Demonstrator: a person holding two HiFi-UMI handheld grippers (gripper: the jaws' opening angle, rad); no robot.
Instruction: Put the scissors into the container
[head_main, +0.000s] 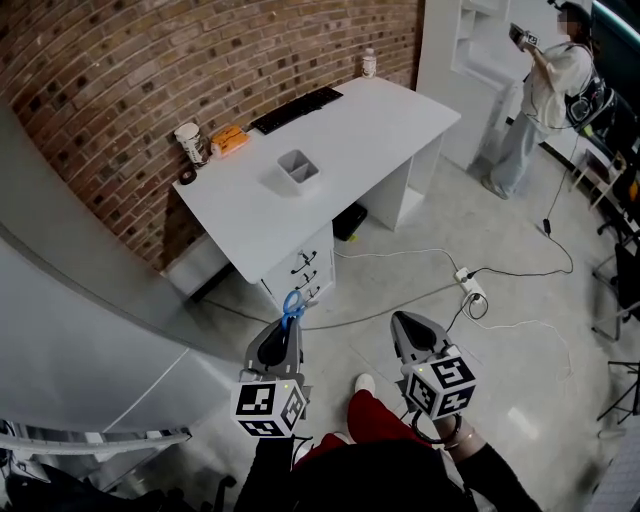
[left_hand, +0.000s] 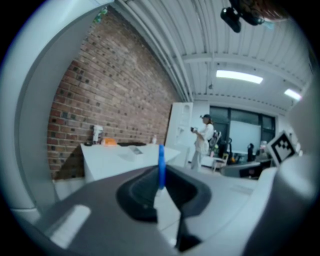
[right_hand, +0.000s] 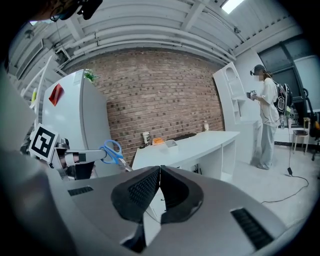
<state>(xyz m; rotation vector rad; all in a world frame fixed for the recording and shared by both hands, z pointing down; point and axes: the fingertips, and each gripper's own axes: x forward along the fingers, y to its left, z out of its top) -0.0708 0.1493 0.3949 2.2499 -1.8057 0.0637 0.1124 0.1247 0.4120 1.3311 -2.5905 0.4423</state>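
Clamping the blue-handled scissors (head_main: 292, 303) in the left hand-held gripper (head_main: 288, 330), with the handles out past the jaw tips. Hovering over the floor (head_main: 500, 350), well short of the white table (head_main: 380, 125). Showing the right hand-held gripper (right_hand: 160, 172) closed and empty, just beside the left. Leaving the grey container (head_main: 298, 170) on the table, open side up, well apart from the scissors, near a keyboard (head_main: 296, 109), a cup (head_main: 190, 142) and an orange box (head_main: 229, 139).

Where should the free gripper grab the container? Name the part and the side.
Take the container by a wall at its rim, from above: it stands upright on the white desk, mouth open upward, so one jaw can probably slip inside. The right gripper is shut and must open first.
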